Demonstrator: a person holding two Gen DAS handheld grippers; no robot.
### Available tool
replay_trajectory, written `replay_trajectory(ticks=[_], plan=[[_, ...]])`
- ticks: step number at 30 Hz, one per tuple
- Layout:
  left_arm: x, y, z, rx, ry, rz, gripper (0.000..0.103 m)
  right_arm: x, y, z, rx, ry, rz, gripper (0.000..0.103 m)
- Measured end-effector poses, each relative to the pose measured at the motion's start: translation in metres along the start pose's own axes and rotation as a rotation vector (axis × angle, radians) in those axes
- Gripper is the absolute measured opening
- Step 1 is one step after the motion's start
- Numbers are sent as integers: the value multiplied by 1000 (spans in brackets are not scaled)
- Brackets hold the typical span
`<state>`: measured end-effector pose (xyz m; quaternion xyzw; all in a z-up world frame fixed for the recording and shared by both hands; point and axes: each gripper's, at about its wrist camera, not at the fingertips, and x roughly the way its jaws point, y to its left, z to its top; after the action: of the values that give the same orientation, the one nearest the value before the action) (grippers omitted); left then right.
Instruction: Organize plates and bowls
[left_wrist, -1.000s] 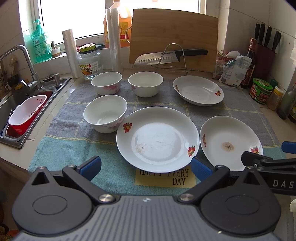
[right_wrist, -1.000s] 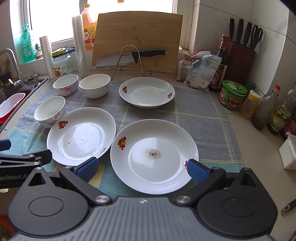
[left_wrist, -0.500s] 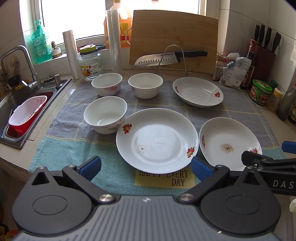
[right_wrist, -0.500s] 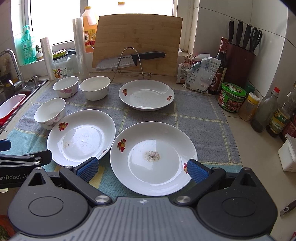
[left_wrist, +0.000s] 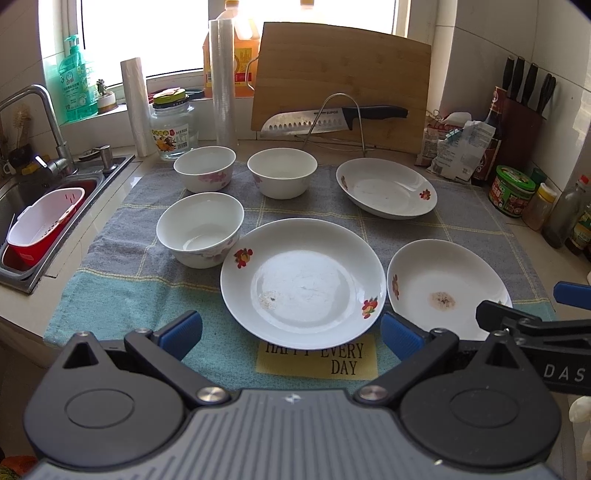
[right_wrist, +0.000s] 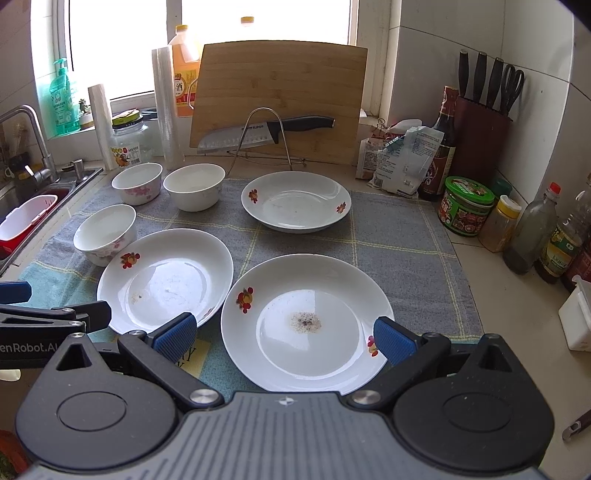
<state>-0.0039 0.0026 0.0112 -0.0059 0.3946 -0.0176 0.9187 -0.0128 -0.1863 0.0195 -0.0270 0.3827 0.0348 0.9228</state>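
Three round glazed white bowls (left_wrist: 200, 229) sit at the left of the woven towel (left_wrist: 118, 295) on the bench, three shallow glossy plates (left_wrist: 303, 277) to their right. Left gripper (left_wrist: 291, 332) and right gripper (right_wrist: 282, 334) hover with fingers spread, empty.

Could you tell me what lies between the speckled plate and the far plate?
Only bare grey towel separates the speckled plate from the far plate, seen in the right wrist view.
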Motion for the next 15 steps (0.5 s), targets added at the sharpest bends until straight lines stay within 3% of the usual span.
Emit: replay_trajectory(ticks=[12,15], plan=[[7,-2,-2,10,10,-82,102,12,-23,-22,-55,-2,38,103],[10,-6,-4,36,10,-61,102,19,-31,-33,-66,16,59,103]])
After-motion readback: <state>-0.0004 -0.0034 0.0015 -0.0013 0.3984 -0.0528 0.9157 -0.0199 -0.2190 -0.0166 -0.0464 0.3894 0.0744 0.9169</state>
